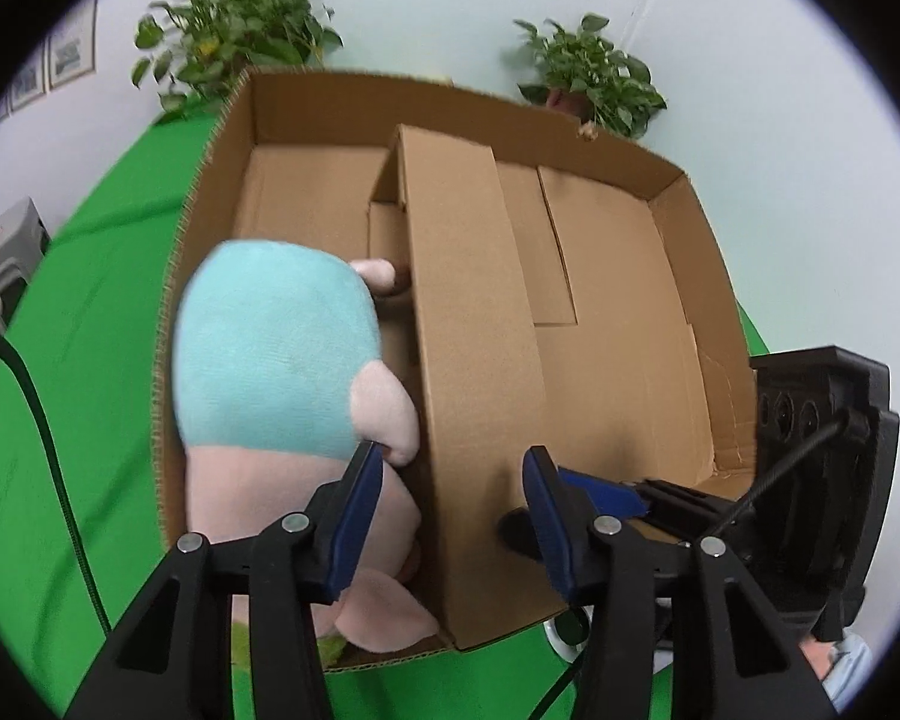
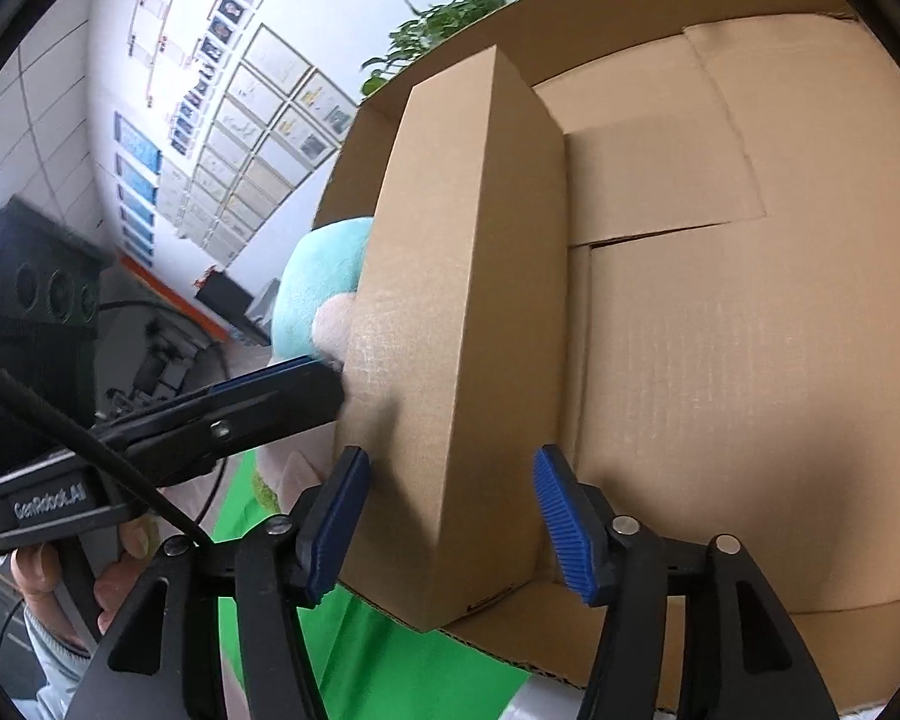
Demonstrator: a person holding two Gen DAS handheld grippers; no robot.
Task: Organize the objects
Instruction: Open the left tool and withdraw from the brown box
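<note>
Right wrist view is showing the right claw point(image 2: 450, 516) straddling the near end of the tall inner box point(image 2: 462, 324), its blue pads standing just clear of both faces, so it is open and gripping nothing. This box is standing inside the big carton point(image 1: 678, 228), roughly mid-width, on the green tabletop point(image 1: 90, 360). Left wrist view is showing the left claw point(image 1: 453, 516) also open and empty, one pad brushing the plush toy point(image 1: 276, 354), which is sitting wedged between the inner box and the carton's left wall. The step in hand is probably settling the box beside the toy. Doing it well means keeping the box upright, pressing it evenly against the toy, and drawing both claws away straight so neither pad is dragging the box or toy.
</note>
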